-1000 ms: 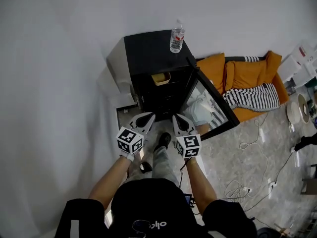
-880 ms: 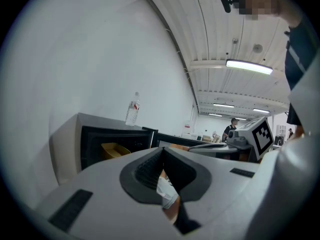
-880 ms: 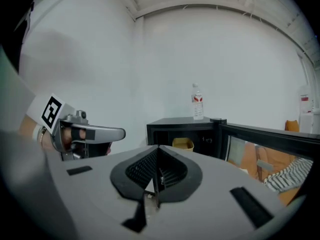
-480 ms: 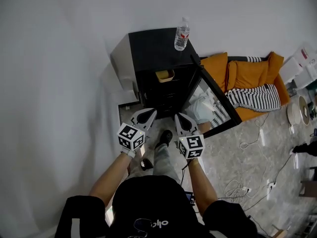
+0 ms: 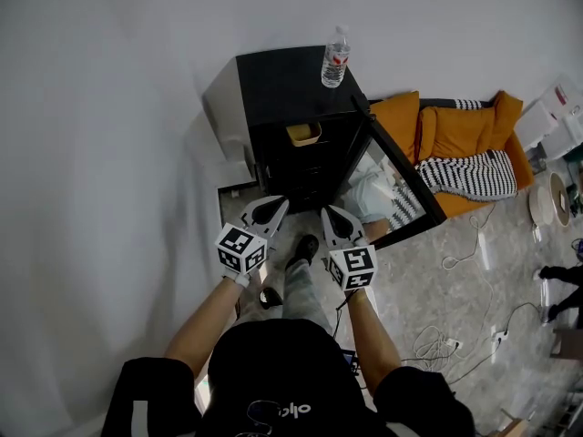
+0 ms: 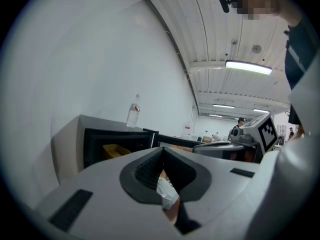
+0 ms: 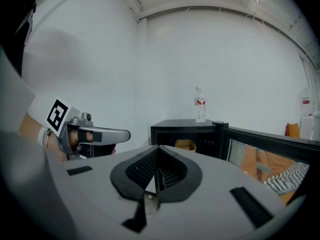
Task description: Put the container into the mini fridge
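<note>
A black mini fridge [image 5: 290, 98] stands against the white wall with its glass door [image 5: 401, 185] swung open to the right. A yellow container [image 5: 303, 134] sits on an upper shelf inside; it also shows in the left gripper view [image 6: 116, 150] and the right gripper view [image 7: 186, 145]. My left gripper [image 5: 271, 207] and right gripper [image 5: 329, 215] are held side by side in front of the open fridge, well short of it. Both are shut with nothing between their jaws. From its own view the left gripper [image 6: 161, 150] points level at the fridge [image 6: 100, 139], as does the right gripper [image 7: 158, 148].
A water bottle [image 5: 335, 57] stands on the fridge top. Orange cushions [image 5: 455, 135] and a striped blanket [image 5: 466, 177] lie right of the door. Cables [image 5: 451, 335] trail over the floor at the right. The person's shoe [image 5: 301, 255] is below the grippers.
Both grippers keep their places and stay shut. Only the head camera has shifted a little, so the fridge shows slightly further right and higher.
</note>
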Tool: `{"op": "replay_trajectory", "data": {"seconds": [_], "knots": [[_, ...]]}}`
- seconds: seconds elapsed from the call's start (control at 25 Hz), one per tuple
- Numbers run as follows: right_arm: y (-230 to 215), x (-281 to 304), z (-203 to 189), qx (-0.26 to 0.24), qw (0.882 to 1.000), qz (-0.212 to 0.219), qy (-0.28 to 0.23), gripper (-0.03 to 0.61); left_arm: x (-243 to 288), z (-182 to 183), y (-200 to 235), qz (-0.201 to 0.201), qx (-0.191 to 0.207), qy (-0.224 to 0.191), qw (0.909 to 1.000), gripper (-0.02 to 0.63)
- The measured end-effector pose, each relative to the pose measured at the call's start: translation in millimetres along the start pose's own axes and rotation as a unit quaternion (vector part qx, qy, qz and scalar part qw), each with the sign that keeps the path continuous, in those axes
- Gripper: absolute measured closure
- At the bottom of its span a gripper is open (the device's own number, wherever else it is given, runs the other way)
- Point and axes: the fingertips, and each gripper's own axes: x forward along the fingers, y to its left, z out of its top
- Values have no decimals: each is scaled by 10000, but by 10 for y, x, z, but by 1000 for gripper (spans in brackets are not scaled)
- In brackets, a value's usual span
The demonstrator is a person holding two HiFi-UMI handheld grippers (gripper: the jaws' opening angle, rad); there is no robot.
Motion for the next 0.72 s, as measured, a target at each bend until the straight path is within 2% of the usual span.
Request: {"op": "replay_trajectory", "data": {"seconds": [0.72], "knots": [[-11, 68, -22, -19, 10000, 31, 2, 572, 17, -47, 76, 21, -52, 11, 10000, 606]]}}
